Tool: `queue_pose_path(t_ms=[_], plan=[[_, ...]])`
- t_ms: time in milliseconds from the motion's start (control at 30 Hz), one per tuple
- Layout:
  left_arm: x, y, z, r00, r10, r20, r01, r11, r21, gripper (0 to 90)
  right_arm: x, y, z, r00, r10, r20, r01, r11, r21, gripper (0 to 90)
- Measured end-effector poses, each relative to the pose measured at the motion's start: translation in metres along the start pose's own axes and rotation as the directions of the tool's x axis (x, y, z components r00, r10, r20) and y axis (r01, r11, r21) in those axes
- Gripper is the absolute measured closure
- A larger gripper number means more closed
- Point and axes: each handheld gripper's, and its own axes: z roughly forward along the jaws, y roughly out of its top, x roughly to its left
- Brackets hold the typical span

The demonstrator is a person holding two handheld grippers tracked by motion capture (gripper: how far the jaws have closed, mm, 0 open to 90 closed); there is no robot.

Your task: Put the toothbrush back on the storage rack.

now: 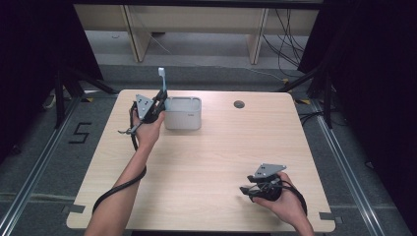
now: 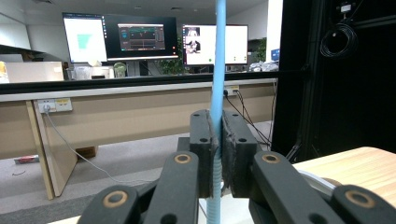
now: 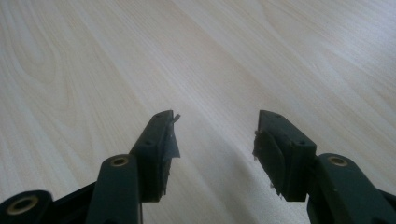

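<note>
A: Where's the toothbrush (image 1: 162, 78)?

B: Clamped upright in the left gripper (image 1: 158, 104), at the far left of the table (image 1: 206, 162). In the left gripper view its blue handle (image 2: 217, 93) runs straight up between the two pads, which press on it from both sides. The head stands clear above the gripper.

A: And the box?

B: The grey box (image 1: 183, 114) sits just to the right of that gripper, near the table's far edge. The gripper is beside the box's left wall; whether it touches the wall I can't tell from above.

A: Room to move?

B: Plenty. The middle of the table is bare wood. A round cable hole (image 1: 239, 104) lies near the far edge, well apart from the box. The right gripper (image 1: 246, 189) rests low near the front right corner, close to the front edge, its jaws standing apart with nothing between them, just wood grain below.

A: Any writing?

B: A "5" (image 1: 80, 132) is marked on the floor left of the table. There's a small mark on the box's front, too small to read. The screens (image 2: 120, 38) beyond the desk show text I can't make out.
</note>
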Motion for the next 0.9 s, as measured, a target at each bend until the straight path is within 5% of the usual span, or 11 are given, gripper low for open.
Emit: queue_pose_path(t_ms=[900], plan=[[-0.001, -0.012, -0.003, 1.0, -0.002, 0.002, 0.002, 0.9996, 0.029, 83.1, 0.001, 0.0, 0.002, 0.9998, 0.018, -0.003, -0.018, 0.9997, 0.014, 47.6]])
